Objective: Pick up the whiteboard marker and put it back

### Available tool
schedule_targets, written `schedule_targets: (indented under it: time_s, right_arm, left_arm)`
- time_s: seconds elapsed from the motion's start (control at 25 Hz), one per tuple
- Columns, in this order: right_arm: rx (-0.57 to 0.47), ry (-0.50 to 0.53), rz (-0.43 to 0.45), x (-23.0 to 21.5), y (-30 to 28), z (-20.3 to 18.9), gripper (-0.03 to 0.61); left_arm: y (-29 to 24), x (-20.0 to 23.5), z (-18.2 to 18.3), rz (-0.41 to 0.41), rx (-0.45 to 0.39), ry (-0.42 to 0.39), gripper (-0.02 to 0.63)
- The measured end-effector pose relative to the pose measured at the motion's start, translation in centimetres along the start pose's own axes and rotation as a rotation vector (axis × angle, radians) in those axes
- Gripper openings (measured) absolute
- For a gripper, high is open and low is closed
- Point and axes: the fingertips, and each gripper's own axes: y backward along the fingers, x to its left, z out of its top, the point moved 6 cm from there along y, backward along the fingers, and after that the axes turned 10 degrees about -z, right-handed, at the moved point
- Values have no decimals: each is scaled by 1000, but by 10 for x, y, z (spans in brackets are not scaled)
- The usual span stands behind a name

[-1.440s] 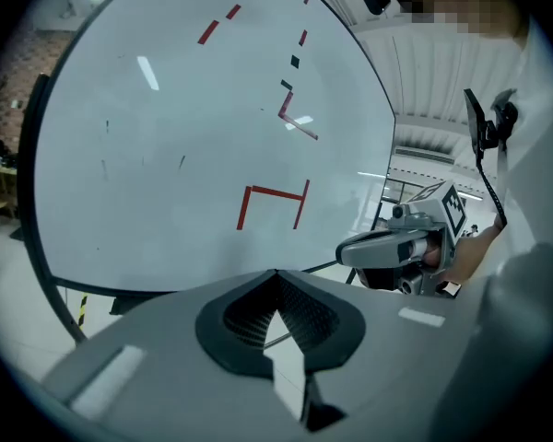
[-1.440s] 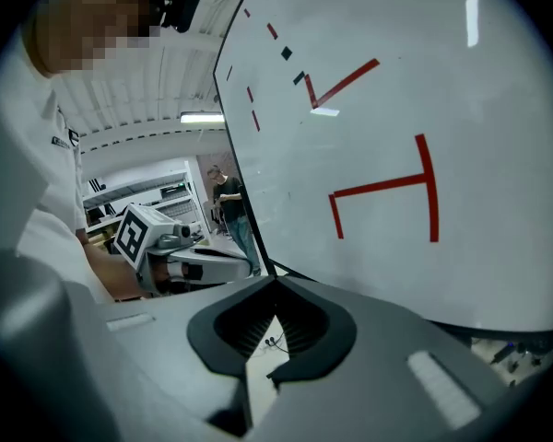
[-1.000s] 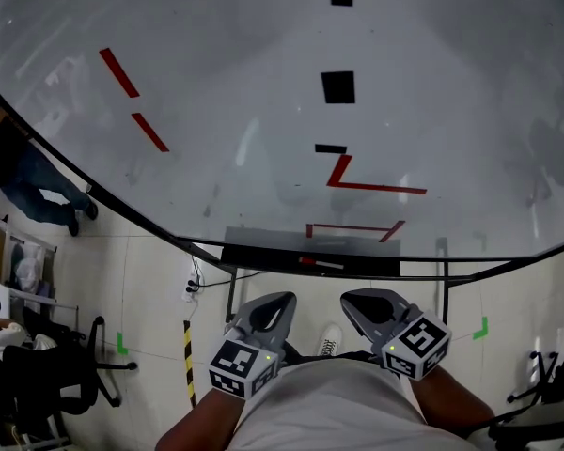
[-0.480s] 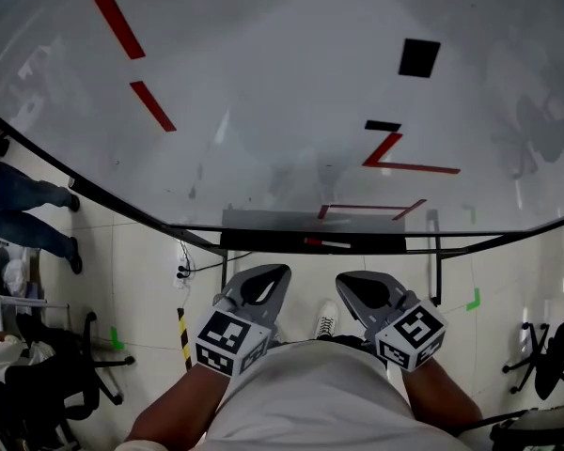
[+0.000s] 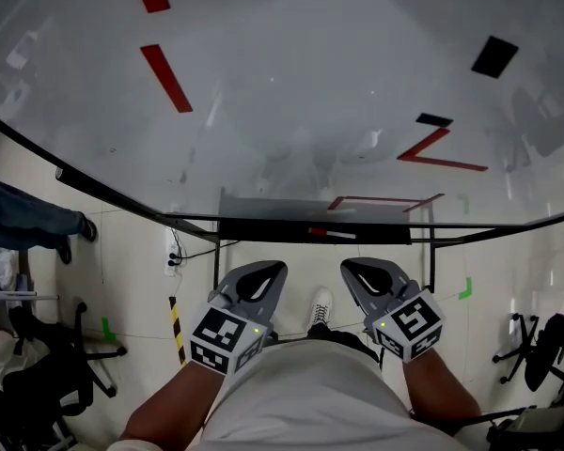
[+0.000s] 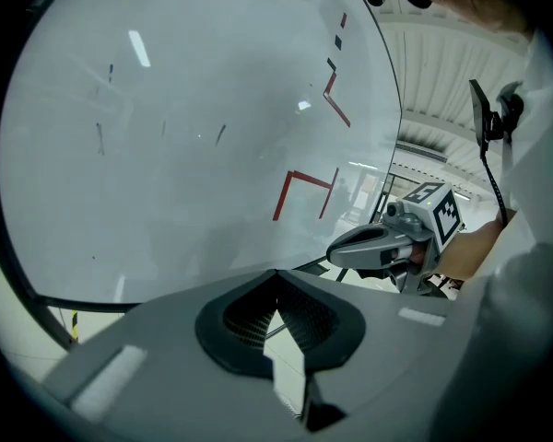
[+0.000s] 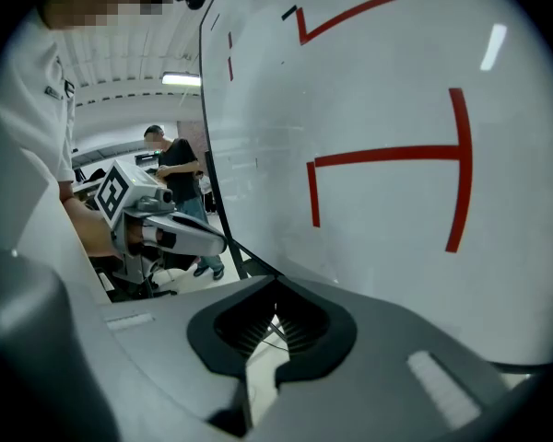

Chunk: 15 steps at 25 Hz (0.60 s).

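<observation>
The whiteboard marker, white with a red end, lies flat on the dark tray under the whiteboard. Both grippers hover close to my body, below the tray and apart from the marker. My left gripper is shut with nothing in it, and my right gripper is shut and empty too. In the left gripper view the jaws of the left gripper meet in front of the board, with the right gripper beside them. The right gripper view shows the right gripper closed, and the left gripper at the left.
Red lines and black squares mark the whiteboard. A person in jeans stands at the left. Office chairs sit at lower left and another chair at lower right. My shoe shows between the grippers.
The head view has swung, so the board's marks have slid up and right and the tray sits a little lower. Both grippers stay shut, close to my body.
</observation>
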Motion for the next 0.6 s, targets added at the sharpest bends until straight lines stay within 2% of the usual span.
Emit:
schedule_targets:
  time_s: [0.6]
  right_arm:
    - [153,284,-47,-12,-43,-19,2]
  left_arm:
    - [2,8,-18,24,1,68,17]
